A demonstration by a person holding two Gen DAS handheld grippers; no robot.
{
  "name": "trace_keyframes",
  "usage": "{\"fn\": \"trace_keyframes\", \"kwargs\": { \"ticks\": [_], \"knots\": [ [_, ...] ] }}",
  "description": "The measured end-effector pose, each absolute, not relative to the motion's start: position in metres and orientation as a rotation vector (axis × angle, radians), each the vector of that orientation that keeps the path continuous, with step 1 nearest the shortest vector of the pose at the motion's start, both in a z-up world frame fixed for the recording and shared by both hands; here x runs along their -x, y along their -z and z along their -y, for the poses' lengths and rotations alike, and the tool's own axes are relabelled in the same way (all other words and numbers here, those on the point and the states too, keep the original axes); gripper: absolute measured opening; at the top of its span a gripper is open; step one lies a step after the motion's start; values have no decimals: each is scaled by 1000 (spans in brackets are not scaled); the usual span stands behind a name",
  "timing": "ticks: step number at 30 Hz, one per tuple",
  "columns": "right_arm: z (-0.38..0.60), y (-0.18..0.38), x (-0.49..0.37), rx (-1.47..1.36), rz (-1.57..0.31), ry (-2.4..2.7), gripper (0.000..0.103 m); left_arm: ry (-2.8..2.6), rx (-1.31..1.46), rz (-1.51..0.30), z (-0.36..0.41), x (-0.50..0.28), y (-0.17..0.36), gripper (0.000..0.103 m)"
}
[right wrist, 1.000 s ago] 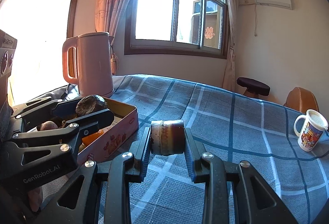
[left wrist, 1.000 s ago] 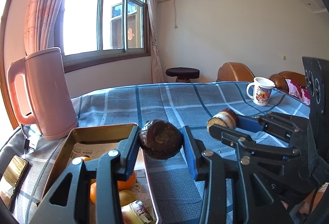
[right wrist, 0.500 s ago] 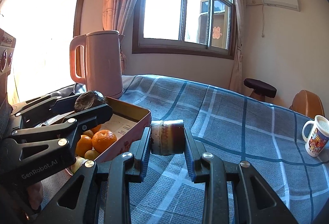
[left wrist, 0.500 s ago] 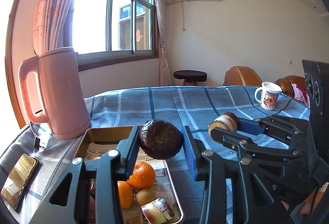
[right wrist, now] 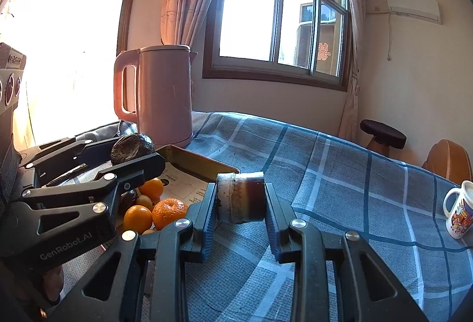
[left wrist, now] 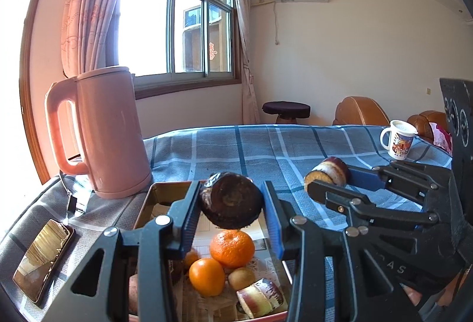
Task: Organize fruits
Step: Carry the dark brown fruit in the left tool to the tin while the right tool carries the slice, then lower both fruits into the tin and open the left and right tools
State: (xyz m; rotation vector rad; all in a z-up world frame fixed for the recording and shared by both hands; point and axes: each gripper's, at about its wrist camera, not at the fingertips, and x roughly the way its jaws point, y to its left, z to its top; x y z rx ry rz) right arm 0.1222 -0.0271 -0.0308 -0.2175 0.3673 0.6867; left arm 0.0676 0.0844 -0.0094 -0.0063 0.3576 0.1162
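A dark wrinkled fruit (left wrist: 230,203) is clamped by the left gripper (left wrist: 231,211) above the tin tray (left wrist: 165,193) near the table's left edge; a cut cylindrical piece (right wrist: 241,196) is clamped by the right gripper (right wrist: 240,205) just beside it.

A: Which colours are seen on the desk?
B: A cloth (left wrist: 266,150) checked in blue, with darker blue and pale lines, is spread over it. A pink kettle (left wrist: 106,133) and a white mug (left wrist: 397,140) printed in red, blue and yellow are seen on it.

A: And the tin?
B: The tin (left wrist: 165,192) is gold inside, with a pink patterned outer wall. Oranges (left wrist: 232,243) in bright orange and a small green-brown fruit (left wrist: 241,277) are seen in it, beside a piece (left wrist: 261,297) striped purple, cream and yellow.

A: What is shown at the fingers?
B: The fingers (left wrist: 275,221) are black with blue pads. A dark brown fruit (left wrist: 230,203) is shown at one pair, a banded brown, cream and dark purple chunk (right wrist: 241,196) at the other.
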Motion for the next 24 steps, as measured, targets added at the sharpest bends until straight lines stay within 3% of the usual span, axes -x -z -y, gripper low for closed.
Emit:
{"fn": "trace_keyframes", "kwargs": {
  "ticks": [24],
  "knots": [
    [-14, 25, -117, 250, -363, -749, 32, -202, 24, -410, -124, -65, 15, 42]
  ]
}}
